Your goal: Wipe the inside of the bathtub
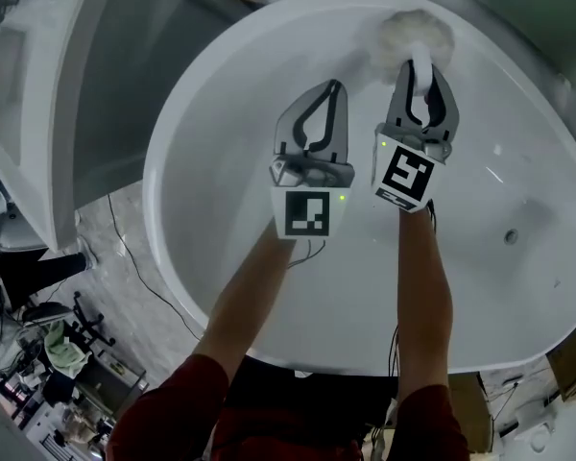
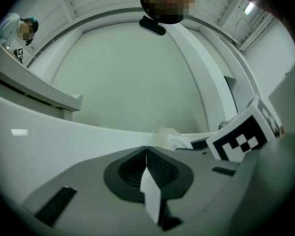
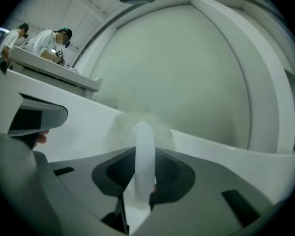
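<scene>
A white oval bathtub (image 1: 221, 257) fills the head view. My right gripper (image 1: 422, 75) is shut on the white handle (image 3: 143, 156) of a fluffy white scrubber (image 1: 415, 35), whose head presses on the tub's inner wall near the far rim. In the right gripper view the fluffy head (image 3: 123, 127) shows past the handle. My left gripper (image 1: 334, 89) hangs just left of it over the tub, jaws together with nothing between them; its own view shows the closed jaws (image 2: 146, 151) and the right gripper's marker cube (image 2: 241, 136).
The tub drain (image 1: 510, 237) lies at the right of the basin. A white counter or cabinet (image 1: 38, 113) stands at the left. Cables and clutter (image 1: 58, 344) lie on the floor at lower left. People stand behind a ledge (image 3: 54, 77) in the distance.
</scene>
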`<state>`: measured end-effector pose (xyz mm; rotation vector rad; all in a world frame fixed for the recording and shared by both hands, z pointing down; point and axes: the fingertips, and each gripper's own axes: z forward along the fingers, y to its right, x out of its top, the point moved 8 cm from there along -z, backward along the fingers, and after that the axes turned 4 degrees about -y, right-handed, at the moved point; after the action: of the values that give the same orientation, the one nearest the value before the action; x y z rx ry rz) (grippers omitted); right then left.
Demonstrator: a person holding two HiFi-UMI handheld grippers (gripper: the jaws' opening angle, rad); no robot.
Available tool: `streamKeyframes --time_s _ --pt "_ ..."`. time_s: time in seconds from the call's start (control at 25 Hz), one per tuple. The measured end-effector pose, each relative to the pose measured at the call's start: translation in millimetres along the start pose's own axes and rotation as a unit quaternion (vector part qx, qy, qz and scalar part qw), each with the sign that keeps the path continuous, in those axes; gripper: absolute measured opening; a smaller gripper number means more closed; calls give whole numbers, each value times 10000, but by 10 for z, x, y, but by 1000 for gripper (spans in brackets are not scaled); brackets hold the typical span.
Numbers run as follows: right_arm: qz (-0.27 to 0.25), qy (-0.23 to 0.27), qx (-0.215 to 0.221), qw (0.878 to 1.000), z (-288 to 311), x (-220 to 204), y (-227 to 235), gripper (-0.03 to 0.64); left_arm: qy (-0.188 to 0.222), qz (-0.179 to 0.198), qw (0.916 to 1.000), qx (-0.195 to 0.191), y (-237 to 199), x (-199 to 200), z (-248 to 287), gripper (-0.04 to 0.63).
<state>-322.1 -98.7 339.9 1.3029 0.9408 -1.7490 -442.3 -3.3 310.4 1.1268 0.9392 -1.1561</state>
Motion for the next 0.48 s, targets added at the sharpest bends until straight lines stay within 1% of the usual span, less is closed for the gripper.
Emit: streamKeyframes --time_s 0.12,0.16,0.24,0.32,0.48 --pt "-42 -37 21 10000 -27 -54 74 98 -24 -73 10000 -38 94 -11 46 17" --pt "-67 -77 13 9999 -34 -79 97 98 -27 -44 10000 -74 118 -9 54 17" --pt "-73 -170 -58 9998 -49 -129 180 98 -2 20 9999 -136 163 8 75 17" --pt "-43 -248 -190 9995 -88 -183 323 98 -7 -60 9999 -147 245 20 95 17" --pt "-97 -322 -349 9988 -212 -300 662 98 5 173 9995 -275 546 71 138 17"
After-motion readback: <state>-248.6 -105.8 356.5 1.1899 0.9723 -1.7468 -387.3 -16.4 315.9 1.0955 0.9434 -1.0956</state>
